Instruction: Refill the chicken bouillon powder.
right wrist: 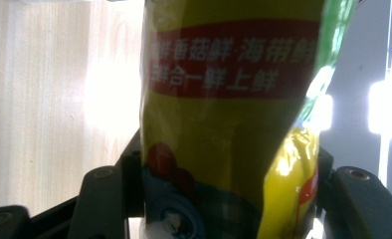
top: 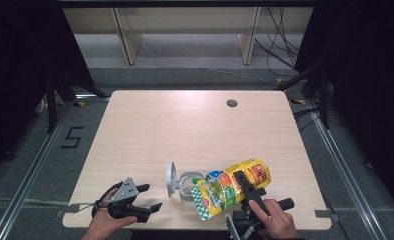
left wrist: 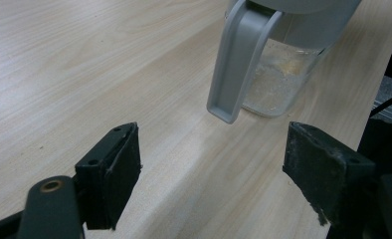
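— Nearest the lens on my right side is the yellow-and-green packet [right wrist: 229, 124], sitting between the black jaws of the right hand-held gripper [top: 245, 184]. Both jaws press against its sides, so I call that a grip on the packet.

— How does the packet lie?

— From the high view it is tilted, one end low over the jar [top: 187, 186], the other end up and away past the right hand-held gripper's jaws. Red band with white print faces my right gripper camera.

— And your left?

— My left hand-held gripper [top: 144, 201] has its jaws wide apart with nothing between them, only bare worktop [left wrist: 84, 74]. It sits low near the worktop's front edge.

— Where is the jar from there?

— Straight ahead of the left hand-held gripper's jaws, a little apart from them. It is a clear jar with a grey hinged lid [left wrist: 239, 64] swung open, the lid hanging down on the side toward my left jaws. Some pale granules lie inside it. The packet's low end is just over the jar's mouth; whether it touches the rim I cannot tell.
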